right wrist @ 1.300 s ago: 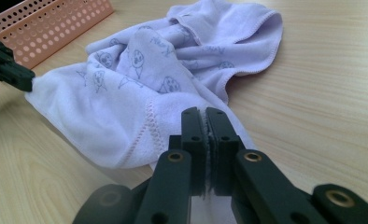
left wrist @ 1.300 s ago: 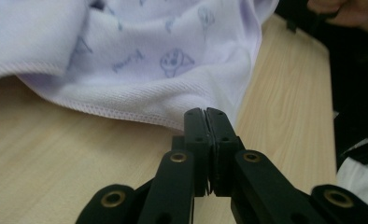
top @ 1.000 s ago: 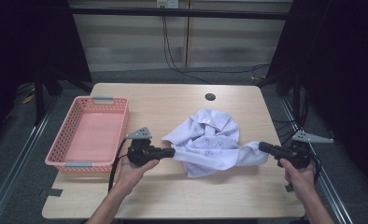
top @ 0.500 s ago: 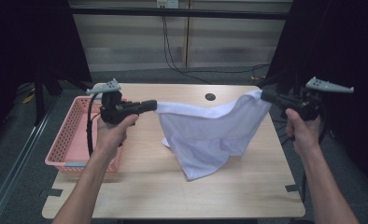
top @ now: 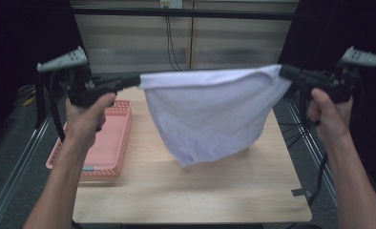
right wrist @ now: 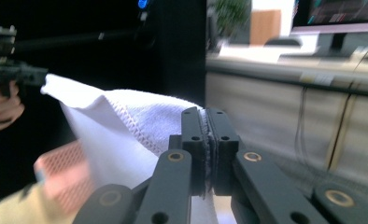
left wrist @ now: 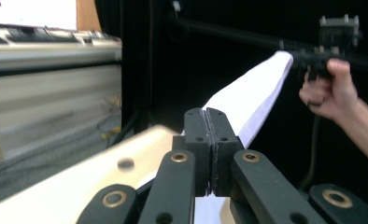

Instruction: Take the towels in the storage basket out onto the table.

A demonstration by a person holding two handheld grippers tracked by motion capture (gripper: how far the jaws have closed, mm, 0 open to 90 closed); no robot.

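My left gripper (top: pixel 137 81) and right gripper (top: pixel 285 71) each pinch a top corner of the white cloth (top: pixel 210 114), stretched level between them, hanging above the bench (top: pixel 176 191).

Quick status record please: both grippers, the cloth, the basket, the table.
left gripper: shut on white cloth, raised
right gripper: shut on white cloth, raised
white cloth: stretched between both grippers, top edge taut, hanging in the air above the table
pink basket: at the table's left edge, looks empty
wooden table: bare under the cloth
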